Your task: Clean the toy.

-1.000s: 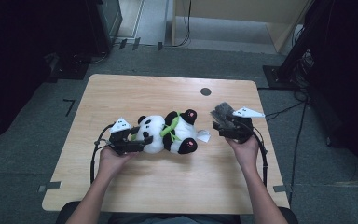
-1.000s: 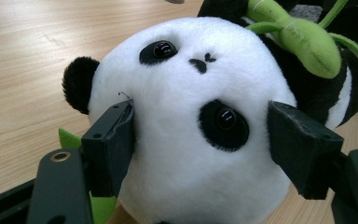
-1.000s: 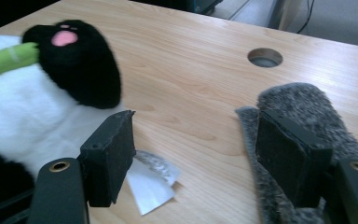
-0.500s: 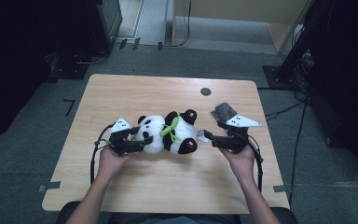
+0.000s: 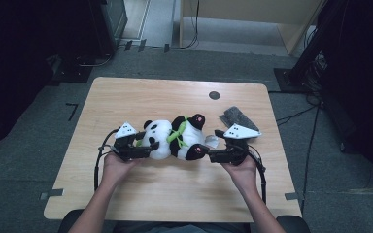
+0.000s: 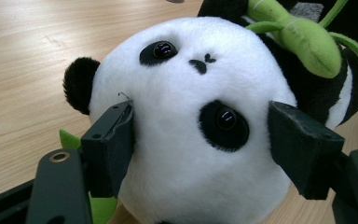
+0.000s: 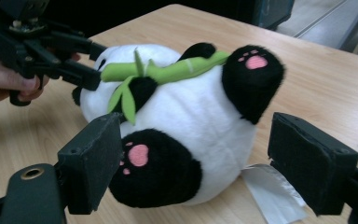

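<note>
My left gripper (image 5: 148,148) fingers clamp the toy panda's (image 5: 175,138) head, mid-surface (image 5: 126,97). My right gripper (image 5: 205,154) fingers, just been opening, stand wide around its feet, not pressing.

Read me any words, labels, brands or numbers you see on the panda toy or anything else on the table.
None can be read.
The white tag under the plush panda shows no legible print.
The grey cloth and the wooden table carry no writing.

Dim surroundings, softly lit, slightly blurred.
</note>
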`<control>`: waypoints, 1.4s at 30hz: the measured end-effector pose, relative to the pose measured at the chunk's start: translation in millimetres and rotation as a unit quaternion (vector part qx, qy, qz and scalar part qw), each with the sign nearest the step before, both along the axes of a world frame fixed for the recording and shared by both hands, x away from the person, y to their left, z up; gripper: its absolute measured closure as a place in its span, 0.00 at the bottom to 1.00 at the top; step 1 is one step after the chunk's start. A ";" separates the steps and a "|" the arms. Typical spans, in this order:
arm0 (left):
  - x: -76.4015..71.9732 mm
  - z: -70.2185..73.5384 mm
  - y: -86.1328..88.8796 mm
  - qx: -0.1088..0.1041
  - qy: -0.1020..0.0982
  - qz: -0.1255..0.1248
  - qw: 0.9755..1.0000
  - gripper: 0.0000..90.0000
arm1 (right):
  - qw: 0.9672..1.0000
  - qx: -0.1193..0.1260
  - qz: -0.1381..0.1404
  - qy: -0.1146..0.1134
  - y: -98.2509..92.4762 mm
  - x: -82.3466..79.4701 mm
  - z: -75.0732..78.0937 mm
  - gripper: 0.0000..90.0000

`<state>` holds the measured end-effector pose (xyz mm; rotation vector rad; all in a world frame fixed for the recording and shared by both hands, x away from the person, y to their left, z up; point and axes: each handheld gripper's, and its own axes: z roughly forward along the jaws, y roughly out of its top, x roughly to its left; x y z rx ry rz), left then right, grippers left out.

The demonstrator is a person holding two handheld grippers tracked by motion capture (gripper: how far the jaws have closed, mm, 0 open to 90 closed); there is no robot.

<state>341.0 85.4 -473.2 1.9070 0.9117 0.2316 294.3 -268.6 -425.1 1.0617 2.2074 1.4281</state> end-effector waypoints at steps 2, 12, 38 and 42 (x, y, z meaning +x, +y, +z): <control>0.0 -0.1 0.1 0.000 -0.001 0.000 1.000 0.29 | 1.000 -0.002 0.004 -0.003 5.7 -1.0 -3.3 0.18; 0.2 -0.4 -0.1 -0.001 -0.003 0.001 1.000 0.29 | 0.999 -0.004 0.040 0.007 18.7 6.2 -27.6 0.14; 12.3 4.7 -4.8 -0.031 0.033 0.017 0.999 0.30 | 0.996 -0.081 0.015 -0.021 40.8 22.6 -47.0 0.56; 12.4 9.6 -2.5 -0.032 0.027 0.016 0.999 0.27 | 0.997 -0.077 0.011 -0.021 37.9 22.6 -38.0 0.62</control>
